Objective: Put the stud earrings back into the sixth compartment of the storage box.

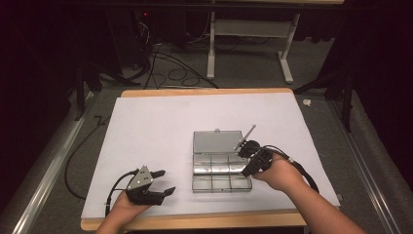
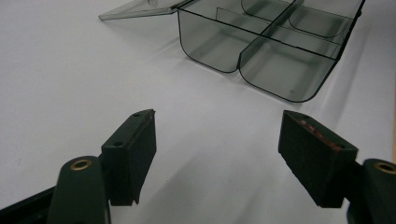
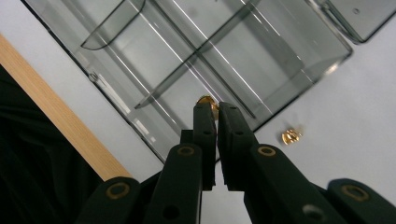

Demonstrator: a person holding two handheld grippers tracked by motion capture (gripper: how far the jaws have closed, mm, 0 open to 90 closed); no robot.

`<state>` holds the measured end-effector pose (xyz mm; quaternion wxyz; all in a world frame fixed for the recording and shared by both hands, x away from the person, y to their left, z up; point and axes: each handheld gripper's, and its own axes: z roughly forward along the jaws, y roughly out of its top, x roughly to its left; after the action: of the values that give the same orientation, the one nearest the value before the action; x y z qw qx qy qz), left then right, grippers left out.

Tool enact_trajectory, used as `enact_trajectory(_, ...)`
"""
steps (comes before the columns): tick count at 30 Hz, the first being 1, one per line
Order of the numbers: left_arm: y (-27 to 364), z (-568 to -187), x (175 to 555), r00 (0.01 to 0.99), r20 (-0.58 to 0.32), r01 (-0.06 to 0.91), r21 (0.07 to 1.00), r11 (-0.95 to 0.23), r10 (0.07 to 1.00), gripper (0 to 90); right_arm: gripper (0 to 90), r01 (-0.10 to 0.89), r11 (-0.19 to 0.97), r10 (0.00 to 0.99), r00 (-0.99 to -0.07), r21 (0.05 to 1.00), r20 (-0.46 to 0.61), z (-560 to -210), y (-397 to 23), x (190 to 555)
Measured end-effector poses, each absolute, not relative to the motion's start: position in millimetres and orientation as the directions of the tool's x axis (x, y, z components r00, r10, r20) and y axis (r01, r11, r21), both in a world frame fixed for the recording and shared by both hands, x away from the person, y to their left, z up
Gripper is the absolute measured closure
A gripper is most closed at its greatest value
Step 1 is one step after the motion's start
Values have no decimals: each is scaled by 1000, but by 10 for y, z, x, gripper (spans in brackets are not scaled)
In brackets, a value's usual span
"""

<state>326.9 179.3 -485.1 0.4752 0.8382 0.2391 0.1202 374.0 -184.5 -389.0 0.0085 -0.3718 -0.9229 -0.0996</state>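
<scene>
A clear plastic compartment box (image 1: 221, 168) lies on the white sheet with its lid (image 1: 217, 142) folded open at the back. In the right gripper view, my right gripper (image 3: 216, 108) is shut on a small gold piece (image 3: 207, 101) held at the jaw tips over the box (image 3: 224, 56). A second gold piece (image 3: 290, 136) lies on the sheet just outside the box wall. From above, the right gripper (image 1: 243, 155) hangs at the box's right edge. My left gripper (image 1: 164, 182) rests open near the front left, empty. Its view has the box (image 2: 261, 51) ahead of the jaws.
White paper (image 1: 160, 126) covers the wooden table, whose edge (image 3: 51, 116) runs close to the box in the right gripper view. Cables and a metal stand (image 1: 212, 48) are on the floor beyond the table.
</scene>
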Motion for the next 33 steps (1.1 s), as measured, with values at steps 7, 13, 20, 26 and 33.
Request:
enact_trajectory(7, 1793, -4852, 3270, 857, -29, 288, 855, -432, 514, 285, 872, 683, 711, 677, -729, 167, 100, -3946, -1775, 3755)
enact_trajectory(13, 1793, -4852, 3270, 858, -30, 288, 855, -432, 513, 285, 872, 678, 723, 670, -735, 132, 105, -4086, -1711, 3768)
enact_trajectory(20, 1796, -4850, 3273, 859, -31, 288, 854, -433, 511, 285, 872, 680, 725, 671, -733, 113, 109, -4207, -1694, 3783)
enact_trajectory(26, 1795, -4851, 3272, 859, -31, 287, 855, -432, 511, 285, 872, 680, 725, 672, -733, 104, 106, -4249, -1690, 3786)
enact_trajectory(33, 1796, -4851, 3271, 860, -30, 286, 855, -432, 510, 285, 868, 679, 727, 670, -734, 101, 111, -4314, -1685, 3783)
